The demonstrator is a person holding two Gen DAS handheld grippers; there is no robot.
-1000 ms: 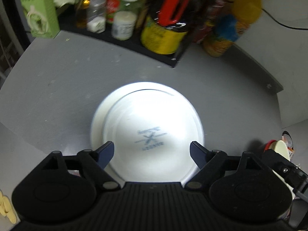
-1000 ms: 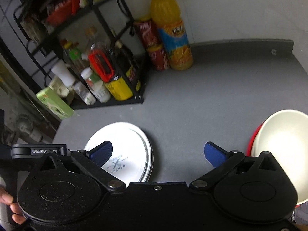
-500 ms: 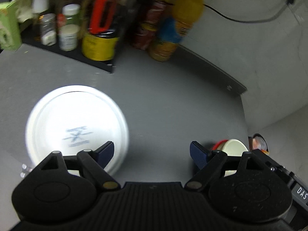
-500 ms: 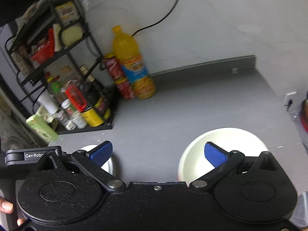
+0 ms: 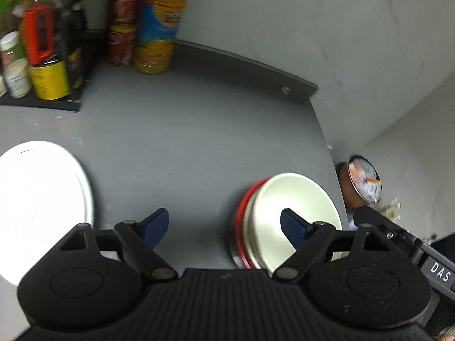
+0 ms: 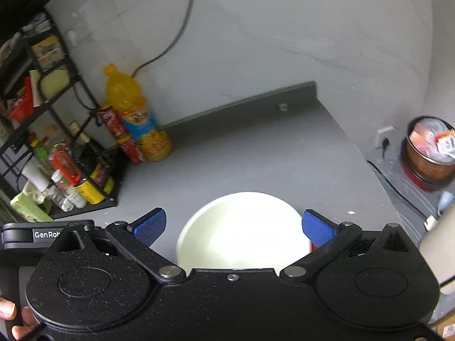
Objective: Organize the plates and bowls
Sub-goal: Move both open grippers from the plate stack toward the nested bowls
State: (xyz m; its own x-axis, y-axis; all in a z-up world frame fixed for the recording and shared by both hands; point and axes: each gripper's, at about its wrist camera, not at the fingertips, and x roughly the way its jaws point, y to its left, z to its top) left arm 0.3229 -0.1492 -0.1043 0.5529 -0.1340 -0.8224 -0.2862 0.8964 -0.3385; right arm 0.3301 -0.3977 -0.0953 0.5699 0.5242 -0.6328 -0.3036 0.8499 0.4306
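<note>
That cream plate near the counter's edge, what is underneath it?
Under the cream plate a red dish's rim peeks out on one side. The plate covers the rest, so its shape and anything below stay hidden.

Grey countertop [image 6: 256,156], matte, with a low dark raised strip [image 6: 241,103] along the back edge where it meets the wall. Wall [image 6: 270,28] pale, plastered, faintly streaked. A black cable [image 6: 182,25] hangs down it. Left corner: black wire rack [image 6: 57,130] crowded with jars, bottles and packets. Beside the rack, against the wall, a tall orange drink bottle [image 6: 136,113] and stacked red cans [image 6: 119,133]. Beyond the counter's right end, lower down, a brown bin [image 6: 426,153] full of litter, a cord trailing on the floor near it.
</note>
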